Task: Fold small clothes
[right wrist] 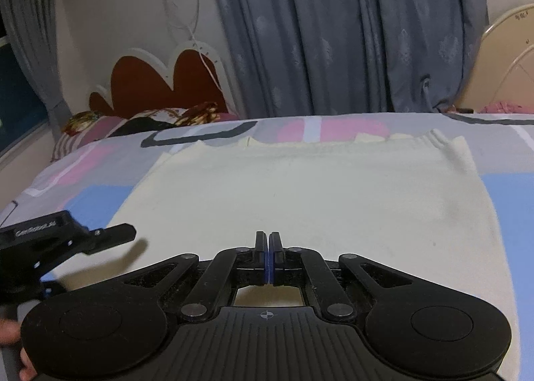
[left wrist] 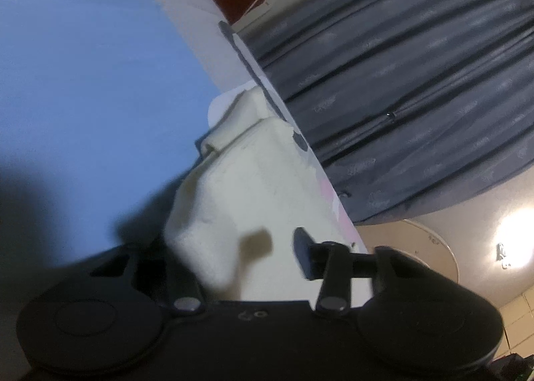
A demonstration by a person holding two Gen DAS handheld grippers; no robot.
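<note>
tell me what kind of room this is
Most likely a bedroom: a bed with a pink, blue and grey patterned sheet, a white scalloped headboard with red panels, and long blue-grey curtains.

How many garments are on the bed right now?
1. A single cream knit garment lies spread on the patterned bedsheet ahead of the shut right gripper; the left gripper is bunching its edge. Others could lie outside both views.

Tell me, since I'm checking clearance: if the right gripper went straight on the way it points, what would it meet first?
Probably the cream garment spread flat on the bed; the shut right gripper tilts down toward it.
</note>
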